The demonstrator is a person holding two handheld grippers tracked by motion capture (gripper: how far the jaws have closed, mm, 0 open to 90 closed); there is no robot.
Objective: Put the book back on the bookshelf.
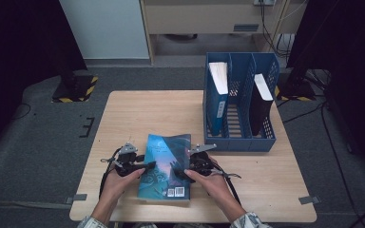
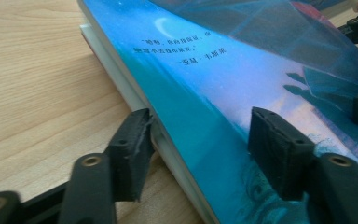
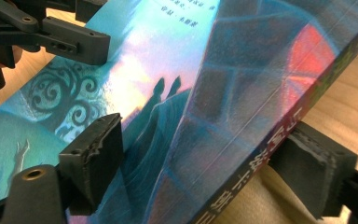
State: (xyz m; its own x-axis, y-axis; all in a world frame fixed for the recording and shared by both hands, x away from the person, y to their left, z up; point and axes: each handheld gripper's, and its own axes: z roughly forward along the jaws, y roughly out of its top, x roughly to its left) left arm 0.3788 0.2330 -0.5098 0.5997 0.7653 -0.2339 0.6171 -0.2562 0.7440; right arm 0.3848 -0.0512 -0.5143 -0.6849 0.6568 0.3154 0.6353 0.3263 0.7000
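Book (image 1: 165,166) lies flat on the worktop (image 1: 138,109) near its front edge, about midway between the left and right edges, back cover up. Cover is glossy teal-blue: a crescent moon and a few lines of small print toward the far end, dark tree-like swirls and two small silhouetted figures lower down, a barcode at the near right corner. A red patch wraps toward the spine, which carries pale printed characters; the page block shows white along the left side.

Left tongs (image 1: 148,166) straddle the book's left edge: one pad (image 2: 131,151) against the page block from below, the other pad (image 2: 279,156) resting on the cover. Jaws part-closed, apparently pressing the book.

Right tongs (image 1: 179,172) straddle the spine side: one pad (image 3: 95,154) on the cover, the other pad (image 3: 314,163) under the spine. Jaws fairly wide, contacting the book.

Blue file rack (image 1: 240,142) stands at the right rear of the worktop, holding two upright books.
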